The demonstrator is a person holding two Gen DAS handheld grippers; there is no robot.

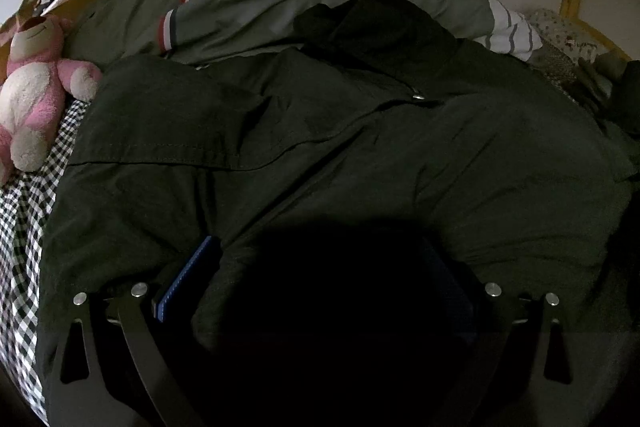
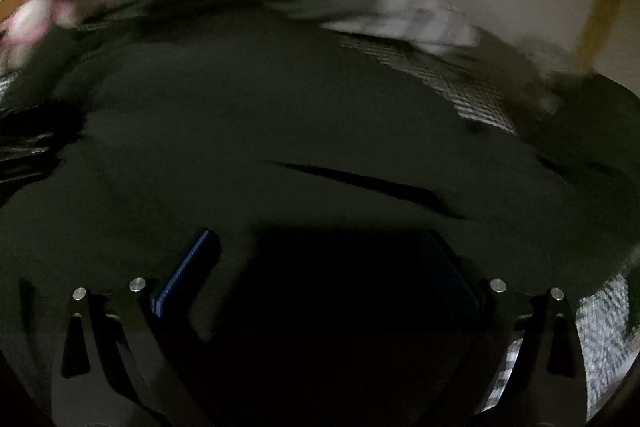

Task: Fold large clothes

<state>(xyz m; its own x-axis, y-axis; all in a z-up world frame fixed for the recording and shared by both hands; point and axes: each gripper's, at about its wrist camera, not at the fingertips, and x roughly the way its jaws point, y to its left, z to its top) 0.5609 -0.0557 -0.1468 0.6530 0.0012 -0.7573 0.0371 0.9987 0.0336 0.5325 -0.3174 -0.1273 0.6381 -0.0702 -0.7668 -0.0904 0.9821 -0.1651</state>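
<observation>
Left gripper (image 1: 320, 267) spread wide over dark jacket (image 1: 320, 155) on bed; right gripper (image 2: 320, 263) spread too, view blurred.

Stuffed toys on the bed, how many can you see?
1. A pink and white plush bear lies at the left edge of the bed, on the checkered sheet beside the dark green jacket. Bedding piled behind could hide others.

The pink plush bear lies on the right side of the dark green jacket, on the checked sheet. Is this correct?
Not quite. The pink plush bear lies on the left side of the dark green jacket, on the checked sheet; the left wrist view shows it.
</observation>
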